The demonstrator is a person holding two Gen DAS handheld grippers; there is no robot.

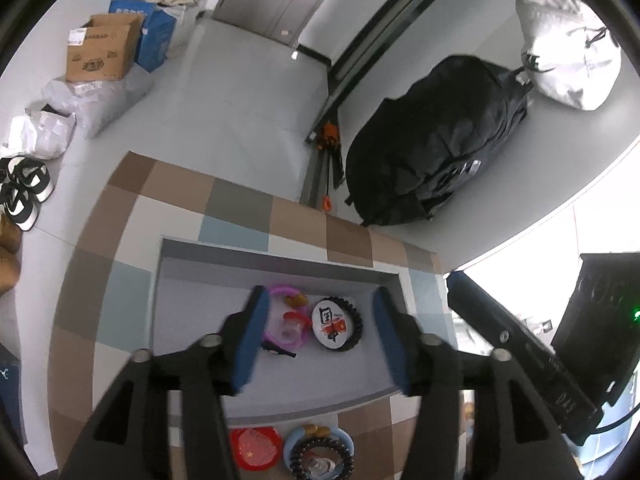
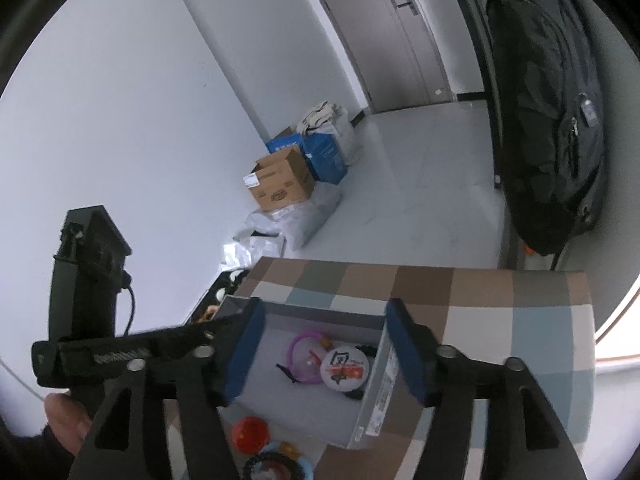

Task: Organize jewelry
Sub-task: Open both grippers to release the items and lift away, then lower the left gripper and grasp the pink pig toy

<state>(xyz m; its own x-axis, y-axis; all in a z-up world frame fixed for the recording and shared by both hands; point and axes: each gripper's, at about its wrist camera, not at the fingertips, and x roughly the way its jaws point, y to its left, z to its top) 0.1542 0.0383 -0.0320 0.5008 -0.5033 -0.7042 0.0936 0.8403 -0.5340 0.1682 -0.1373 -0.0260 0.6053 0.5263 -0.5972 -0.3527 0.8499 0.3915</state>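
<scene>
A shallow grey rectangular box [image 1: 192, 280], set on a checked brown, blue and cream tabletop [image 1: 132, 216] with its long axis running across the left wrist view, is seen to hold a pink plastic bangle [image 1: 280, 320], a round white badge ringed by a black coiled band [image 1: 337, 323] and small amber and red pieces. Both the left gripper [image 1: 320, 340] and the right gripper [image 2: 320, 352] are held over it with jaws spread and nothing between the pads. Just outside the box's near wall, a red round badge [image 1: 256, 448] and a blue ring with a black coiled band [image 1: 320, 454] are left on the tabletop.

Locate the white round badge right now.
In the left wrist view, the white round badge lies inside the grey box, right of the pink ring, with a black beaded bracelet around it.
</scene>
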